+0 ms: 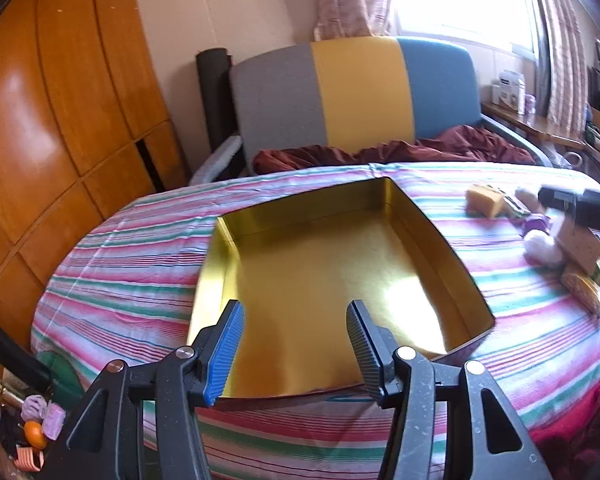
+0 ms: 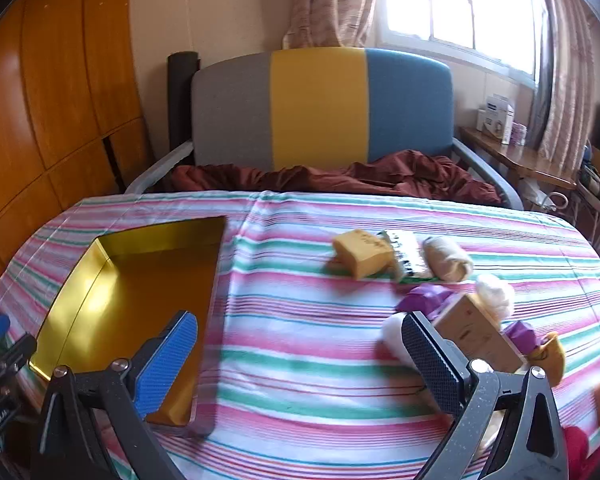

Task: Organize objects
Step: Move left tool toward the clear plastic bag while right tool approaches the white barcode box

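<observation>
Gold tin (image 1: 332, 264), one; two sponges (image 2: 362, 252).

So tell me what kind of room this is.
Most likely a bedroom in a home. A bed with a grey, yellow and blue headboard and a rumpled maroon blanket stands behind the striped tablecloth, with a wooden wardrobe and a curtained window around it.

Tin (image 2: 112, 280) left on table (image 2: 300, 360), items (image 2: 440, 276) right.
</observation>
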A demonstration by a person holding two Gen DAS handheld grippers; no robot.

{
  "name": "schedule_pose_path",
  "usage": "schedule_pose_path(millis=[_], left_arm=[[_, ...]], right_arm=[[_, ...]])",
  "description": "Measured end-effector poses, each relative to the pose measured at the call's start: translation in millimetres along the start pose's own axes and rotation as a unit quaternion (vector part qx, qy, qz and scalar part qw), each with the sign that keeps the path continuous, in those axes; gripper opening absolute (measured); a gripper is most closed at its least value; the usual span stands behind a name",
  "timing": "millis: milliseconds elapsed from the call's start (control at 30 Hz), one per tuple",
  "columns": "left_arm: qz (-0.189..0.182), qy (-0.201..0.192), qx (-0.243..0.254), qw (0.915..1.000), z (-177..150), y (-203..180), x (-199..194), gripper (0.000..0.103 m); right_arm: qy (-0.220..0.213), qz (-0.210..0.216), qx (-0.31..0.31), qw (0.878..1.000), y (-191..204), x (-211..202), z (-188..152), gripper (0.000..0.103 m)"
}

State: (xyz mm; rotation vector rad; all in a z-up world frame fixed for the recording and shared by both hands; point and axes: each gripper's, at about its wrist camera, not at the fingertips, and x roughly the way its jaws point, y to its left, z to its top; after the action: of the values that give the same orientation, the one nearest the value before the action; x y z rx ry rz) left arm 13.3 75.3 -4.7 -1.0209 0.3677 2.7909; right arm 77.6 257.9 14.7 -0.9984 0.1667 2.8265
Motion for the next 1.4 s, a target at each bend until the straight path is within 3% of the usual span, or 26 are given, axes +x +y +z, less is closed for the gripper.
schedule_pose_path(millis=[133,200,267,400,567,667,1033,1233,1400], left_arm=[[-0.074,0.025,0.01,0.9969,2,-15,6,0.054],[-0.131,0.035,0.007,0.9907,3,-25,9,0.055],[-0.164,0.05,0.012,0.985,4,-38,11,0.055],[-0.177,0.047,0.068,0.9808,2,-80,7,0.056],[-0.278,0.07,0.092,0.9536,12,-115,10,0.056],[-0.302,0.09,0.094,0.9444,18,-132,18,0.06],[-0.318,0.17,0.077,0.9295,42,-186,67,0.06],[-0.325,0.164,0.093,0.9267,55,-216,90,0.06],[-0.317,0.151,0.164,0.9218,60,-250,103,0.06]], right_arm=[[-0.003,-0.024,0.022,0.999,-39,1,18,0.103],[-0.007,-0.043,0.039,0.998,-66,4,25,0.103],[-0.003,-0.054,0.062,0.997,-93,8,28,0.103],[0.011,-0.059,0.121,0.991,-146,23,21,0.103],[0.024,-0.042,0.251,0.967,-201,32,2,0.103],[0.02,-0.036,0.281,0.959,-211,30,-1,0.103],[0.019,0.009,0.299,0.954,-212,31,-3,0.103],[0.022,0.027,0.307,0.951,-213,34,-5,0.103],[0.03,0.04,0.311,0.949,-215,39,-6,0.103]])
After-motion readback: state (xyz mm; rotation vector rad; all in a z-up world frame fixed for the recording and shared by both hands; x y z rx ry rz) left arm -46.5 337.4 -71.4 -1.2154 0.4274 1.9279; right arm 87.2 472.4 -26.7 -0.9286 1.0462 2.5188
